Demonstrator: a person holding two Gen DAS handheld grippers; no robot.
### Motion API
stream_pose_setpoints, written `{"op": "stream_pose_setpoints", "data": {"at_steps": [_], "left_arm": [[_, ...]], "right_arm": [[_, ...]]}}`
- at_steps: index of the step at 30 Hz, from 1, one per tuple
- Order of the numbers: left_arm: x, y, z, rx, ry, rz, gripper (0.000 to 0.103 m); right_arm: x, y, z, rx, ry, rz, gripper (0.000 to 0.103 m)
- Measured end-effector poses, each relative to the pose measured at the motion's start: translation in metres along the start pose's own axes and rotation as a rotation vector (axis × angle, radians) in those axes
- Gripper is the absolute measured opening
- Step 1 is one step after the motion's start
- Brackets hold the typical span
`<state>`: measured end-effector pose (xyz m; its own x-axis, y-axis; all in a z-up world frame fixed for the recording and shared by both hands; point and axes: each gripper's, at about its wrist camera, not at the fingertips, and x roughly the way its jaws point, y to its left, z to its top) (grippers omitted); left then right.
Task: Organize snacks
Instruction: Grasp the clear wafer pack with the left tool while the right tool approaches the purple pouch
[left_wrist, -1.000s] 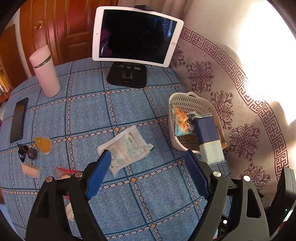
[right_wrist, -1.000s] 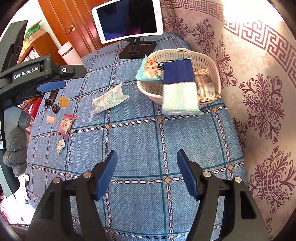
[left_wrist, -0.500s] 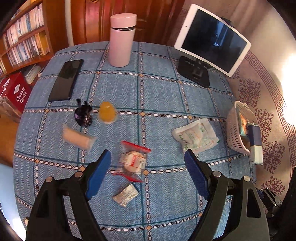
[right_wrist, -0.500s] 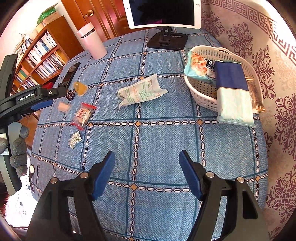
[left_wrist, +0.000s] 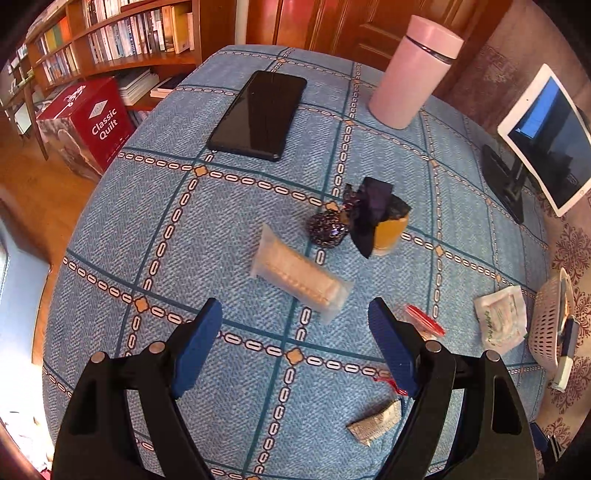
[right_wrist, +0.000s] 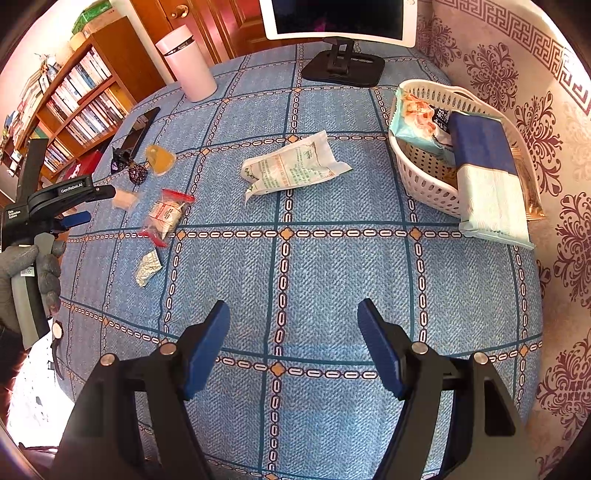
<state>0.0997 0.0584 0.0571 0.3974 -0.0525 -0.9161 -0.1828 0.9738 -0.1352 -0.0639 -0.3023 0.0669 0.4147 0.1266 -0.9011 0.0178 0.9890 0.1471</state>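
Since 1 s ago left gripper (left_wrist: 295, 325) swung from basket side to over wafer pack (left_wrist: 301, 278) near tabletop's (left_wrist: 177, 236) left edge; jaws wide apart, nothing between. Right gripper (right_wrist: 293, 325) jaws also apart, empty, over bare cloth. White basket (right_wrist: 421, 173) w/ snacks at right edge; green-print pouch (right_wrist: 291, 168) mid-table.
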Motion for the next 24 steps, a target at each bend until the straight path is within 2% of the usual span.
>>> {"op": "stream_pose_setpoints", "data": {"at_steps": [9, 14, 18, 23, 24], "left_arm": [[0.038, 0.006, 0.019, -0.081, 0.048, 0.014, 0.082], [0.056, -0.001, 0.025, -0.057, 0.06, 0.043, 0.083], [0.056, -0.004, 0.023, -0.01, 0.042, 0.047, 0.082], [0.048, 0.002, 0.017, 0.03, 0.025, 0.066, 0.052], [0.047, 0.006, 0.017, 0.033, 0.024, 0.061, 0.05]], "right_arm": [[0.006, -0.001, -0.007, 0.012, 0.028, -0.034, 0.072], [0.008, -0.001, -0.007, 0.014, 0.038, -0.046, 0.072], [0.012, 0.003, -0.005, 0.014, 0.045, -0.043, 0.072], [0.02, 0.015, 0.0, -0.009, 0.053, -0.027, 0.072], [0.021, 0.018, 0.002, -0.015, 0.055, -0.024, 0.072]]}}
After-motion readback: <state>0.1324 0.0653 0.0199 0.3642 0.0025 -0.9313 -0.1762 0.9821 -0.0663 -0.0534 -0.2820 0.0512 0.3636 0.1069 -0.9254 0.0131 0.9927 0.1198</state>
